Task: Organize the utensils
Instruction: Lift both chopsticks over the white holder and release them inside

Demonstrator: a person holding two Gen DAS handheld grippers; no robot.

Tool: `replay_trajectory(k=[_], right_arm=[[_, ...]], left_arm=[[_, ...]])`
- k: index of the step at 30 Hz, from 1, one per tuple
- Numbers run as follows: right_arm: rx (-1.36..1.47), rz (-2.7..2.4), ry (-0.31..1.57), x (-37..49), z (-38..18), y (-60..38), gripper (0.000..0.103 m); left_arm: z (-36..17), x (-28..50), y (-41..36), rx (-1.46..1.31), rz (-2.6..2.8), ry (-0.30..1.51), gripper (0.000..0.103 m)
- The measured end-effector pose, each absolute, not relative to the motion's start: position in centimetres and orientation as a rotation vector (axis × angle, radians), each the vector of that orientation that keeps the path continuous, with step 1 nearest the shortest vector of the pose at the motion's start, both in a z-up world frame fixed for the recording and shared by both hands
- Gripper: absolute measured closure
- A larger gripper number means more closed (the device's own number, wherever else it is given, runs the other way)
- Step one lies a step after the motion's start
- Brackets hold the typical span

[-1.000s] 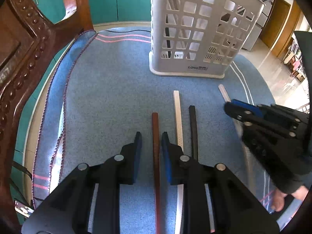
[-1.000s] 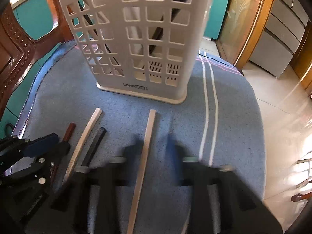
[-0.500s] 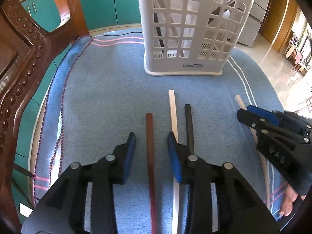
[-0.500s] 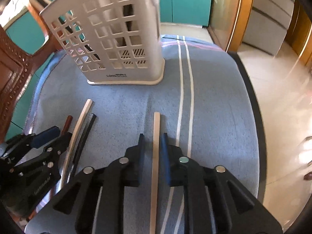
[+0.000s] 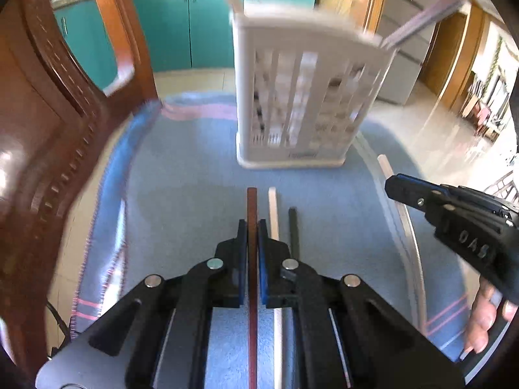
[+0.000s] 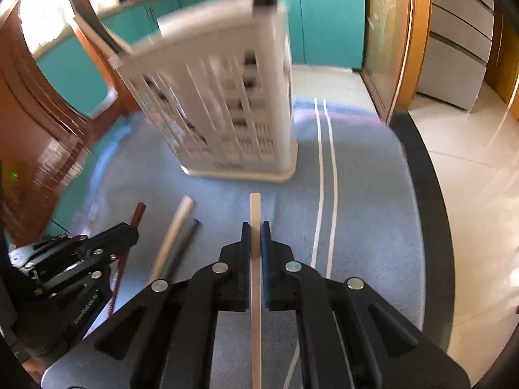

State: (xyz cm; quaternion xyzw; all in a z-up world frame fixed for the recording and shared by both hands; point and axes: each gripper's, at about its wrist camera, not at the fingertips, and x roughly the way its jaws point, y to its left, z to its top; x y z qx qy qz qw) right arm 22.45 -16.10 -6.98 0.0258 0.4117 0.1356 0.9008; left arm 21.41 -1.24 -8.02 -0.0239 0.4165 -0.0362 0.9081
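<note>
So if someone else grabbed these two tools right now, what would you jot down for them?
Left hand-held gripper: shut on the reddish-brown chopstick.
Right hand-held gripper: shut on the pale wooden chopstick.
On the blue cloth: a white chopstick and a black chopstick, side by side.
Done: some sticks already stand in the white basket.
Left: drop both held sticks into the basket, then fetch the last two.

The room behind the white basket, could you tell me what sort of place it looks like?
Probably a home kitchen or dining area: teal cabinets under a counter, a carved wooden chair, and a table covered by a blue cloth.
</note>
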Motion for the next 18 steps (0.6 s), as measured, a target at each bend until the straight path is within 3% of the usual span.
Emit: replay_trajectory(k=[9,18], right_arm=[[0.152,0.383,0.619,18.7,1.3,-19.9,0.097],[0.231,0.417,0.366,18.1,11.5,-21.8,0.096]], left_arm=[[5.0,15.5,1.5,-0.145,-0.184,0.524,0.096],[14.0,18.0,5.3,-0.35,-0.183,0.155,0.096]])
